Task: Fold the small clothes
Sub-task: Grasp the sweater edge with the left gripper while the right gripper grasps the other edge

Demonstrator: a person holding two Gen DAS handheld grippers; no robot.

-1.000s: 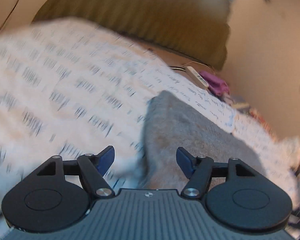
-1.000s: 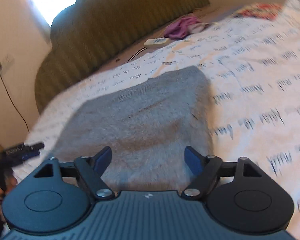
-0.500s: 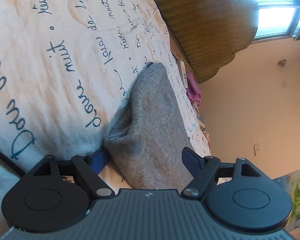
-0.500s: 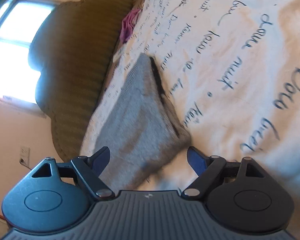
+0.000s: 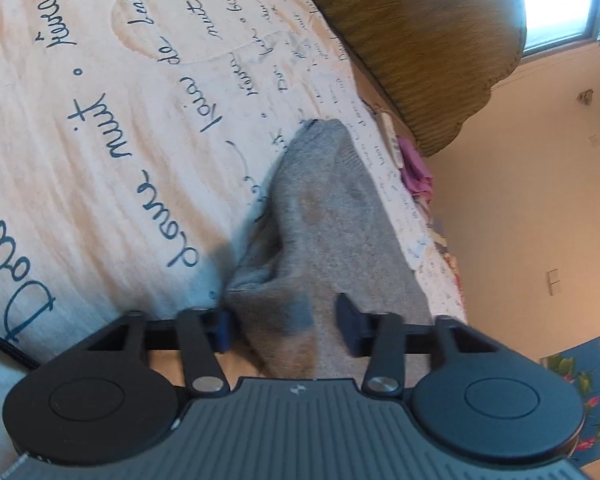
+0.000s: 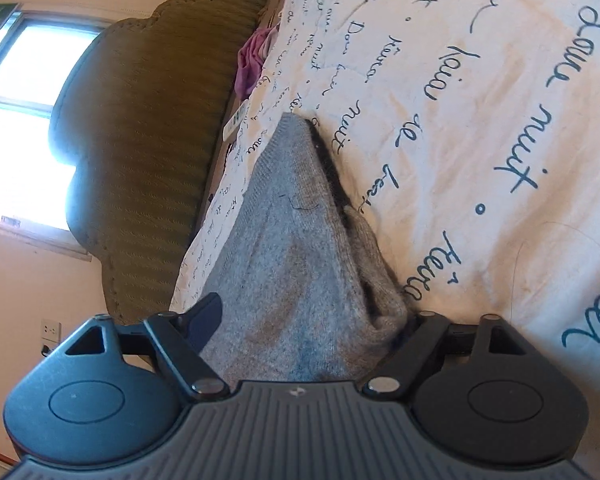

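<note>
A grey knitted garment [image 5: 332, 216] lies on a white bedspread [image 5: 100, 120] printed with blue handwriting. It also shows in the right wrist view [image 6: 296, 248]. My left gripper [image 5: 286, 326] is low at the garment's near left corner, its jaws partly closed, with the cloth's edge between the blue pads and still some gap. My right gripper [image 6: 312, 320] straddles the garment's near right corner, jaws wide open, the cloth lying between them. The right pad is hidden behind the fabric.
A green padded headboard [image 5: 412, 32] stands beyond the garment, with a window [image 6: 24, 92] behind it. A white remote [image 6: 236, 120] and a purple cloth [image 6: 252, 60] lie near the headboard. A wall socket [image 6: 51, 330] is at lower left.
Both grippers dropped from above the bed to the garment's near corners and tilted sideways. In the last half second the left jaws narrowed around the cloth edge; the right moved further over its corner.
</note>
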